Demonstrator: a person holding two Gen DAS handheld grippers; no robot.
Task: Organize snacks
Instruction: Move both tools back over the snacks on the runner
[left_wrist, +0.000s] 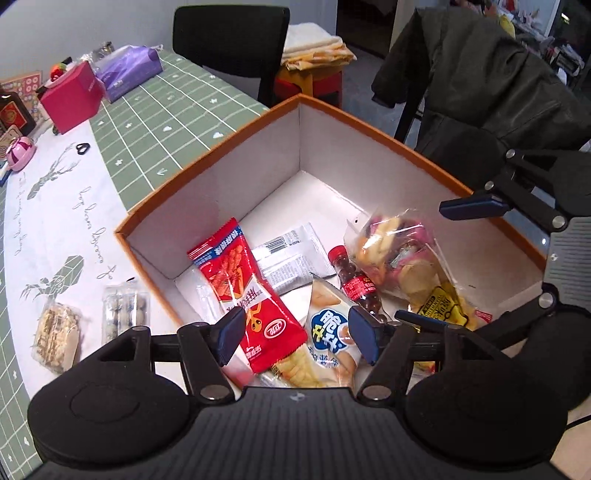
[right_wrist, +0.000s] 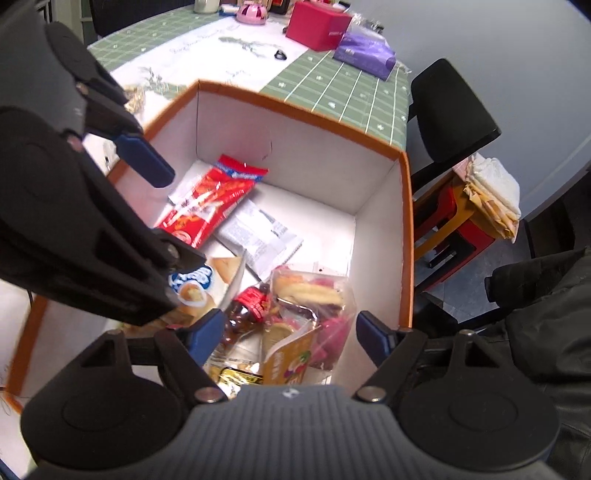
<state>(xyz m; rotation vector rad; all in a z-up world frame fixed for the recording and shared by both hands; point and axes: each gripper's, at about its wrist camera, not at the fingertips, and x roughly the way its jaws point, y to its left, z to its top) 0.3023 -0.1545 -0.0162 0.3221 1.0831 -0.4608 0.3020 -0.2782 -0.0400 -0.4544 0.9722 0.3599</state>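
An orange-rimmed white box (left_wrist: 207, 158) (right_wrist: 303, 107) holds several snacks: a red packet (left_wrist: 243, 291) (right_wrist: 207, 206), a silver wrapper (left_wrist: 291, 258) (right_wrist: 258, 236), a blue-and-white cracker bag (left_wrist: 328, 332), a small red-capped bottle (left_wrist: 354, 284) (right_wrist: 251, 299) and a clear bag of mixed snacks (left_wrist: 399, 258) (right_wrist: 310, 295). My left gripper (left_wrist: 295, 334) is open and empty, just above the red packet and cracker bag. My right gripper (right_wrist: 291, 336) is open and empty over the bottle and clear bag. It also shows in the left wrist view (left_wrist: 454, 262).
Two wrapped snacks (left_wrist: 125, 314) (left_wrist: 57, 332) lie on the green tablecloth (left_wrist: 166, 110) left of the box. A pink box (left_wrist: 70, 96) (right_wrist: 317, 26), a purple pack (left_wrist: 127, 68) (right_wrist: 365, 53) and small items sit farther back. Chairs (left_wrist: 229, 44) (right_wrist: 450, 107) stand beside the table.
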